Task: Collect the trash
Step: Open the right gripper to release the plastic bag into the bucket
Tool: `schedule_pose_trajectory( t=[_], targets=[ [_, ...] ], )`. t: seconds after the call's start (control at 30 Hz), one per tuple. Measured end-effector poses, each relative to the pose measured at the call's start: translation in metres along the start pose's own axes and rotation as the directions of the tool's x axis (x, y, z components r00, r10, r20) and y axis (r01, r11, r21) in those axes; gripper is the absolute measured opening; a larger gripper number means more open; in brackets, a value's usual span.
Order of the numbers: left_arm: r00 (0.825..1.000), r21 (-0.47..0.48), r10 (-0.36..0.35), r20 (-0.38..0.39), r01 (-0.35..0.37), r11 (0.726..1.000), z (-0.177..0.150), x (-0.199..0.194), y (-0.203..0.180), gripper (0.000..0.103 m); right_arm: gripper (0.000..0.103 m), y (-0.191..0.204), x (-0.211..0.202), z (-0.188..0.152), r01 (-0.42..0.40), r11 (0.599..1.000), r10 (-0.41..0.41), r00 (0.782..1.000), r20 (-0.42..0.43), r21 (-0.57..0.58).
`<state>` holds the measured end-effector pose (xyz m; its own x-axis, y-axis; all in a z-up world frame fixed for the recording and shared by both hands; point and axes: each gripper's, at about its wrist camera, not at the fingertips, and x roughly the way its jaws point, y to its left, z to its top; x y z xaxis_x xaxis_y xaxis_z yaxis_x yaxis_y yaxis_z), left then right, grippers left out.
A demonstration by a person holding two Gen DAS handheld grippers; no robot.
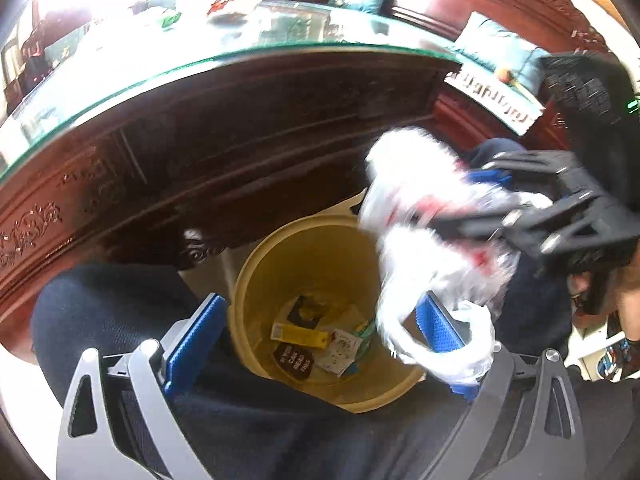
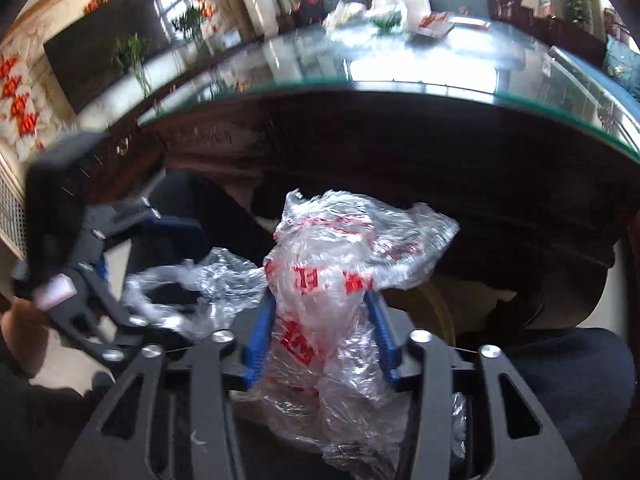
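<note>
A dark carved table [image 1: 240, 128] with a glass top [image 2: 400, 68] fills the background of both views, and the person's dark-clad knees [image 1: 100, 312] frame the floor below it. Between the knees stands a yellow bin [image 1: 312, 264], open-topped, with a few flat packets [image 1: 320, 340] already lying at its bottom.

Above the bin's right rim hangs a crumpled clear bag [image 2: 340, 280] with red print. The right gripper [image 2: 320, 332] has the bag's body between its blue pads; whether the pads press on it cannot be told, since the film bulges loosely past both of them. The left gripper [image 1: 320, 332] stands wide, its fingers apart over the bin's mouth, holding nothing, though a loop of the bag [image 1: 460, 344] is draped around its right finger [image 1: 440, 328].

That loop is the main risk, by this reading: if the bag is let go while the film is hooked there, it may dangle from the left gripper instead of falling. The bag also sits toward the bin's right edge, so light film could drift and land on the rim or the floor. A slack hold could also drop it early.
</note>
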<state>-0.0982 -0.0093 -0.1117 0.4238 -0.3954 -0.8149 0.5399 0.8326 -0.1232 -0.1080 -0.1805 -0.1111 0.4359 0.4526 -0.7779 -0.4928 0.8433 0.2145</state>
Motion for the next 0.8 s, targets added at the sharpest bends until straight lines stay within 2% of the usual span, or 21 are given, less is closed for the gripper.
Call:
schedule_pose_trajectory(
  t=[0.23,0.47,0.67,0.8],
  targets=[
    [1.0,0.029,-0.014,0.023,0.013,0.999,0.01,-0.009,0.005,0.098,0.06,-0.005,0.007,-0.002,-0.029,1.0,0.03,0.999,-0.039,0.008],
    [1.0,0.025,0.002,0.031,-0.003,1.0,0.012,0.0,0.007,0.099,0.06,-0.009,-0.003,0.005,-0.054,0.998,0.054,0.998,0.027,0.017],
    [0.999,0.04,-0.02,-0.037,0.022,0.999,0.026,0.028,0.01,0.099,0.06,-0.013,-0.003,0.013,-0.072,0.997,0.071,0.996,0.046,0.014],
    [0.999,0.043,-0.023,-0.046,0.024,0.999,0.03,0.035,0.01,0.099,0.06,-0.015,-0.001,0.011,-0.111,0.994,0.111,0.993,0.031,0.018]
  ],
)
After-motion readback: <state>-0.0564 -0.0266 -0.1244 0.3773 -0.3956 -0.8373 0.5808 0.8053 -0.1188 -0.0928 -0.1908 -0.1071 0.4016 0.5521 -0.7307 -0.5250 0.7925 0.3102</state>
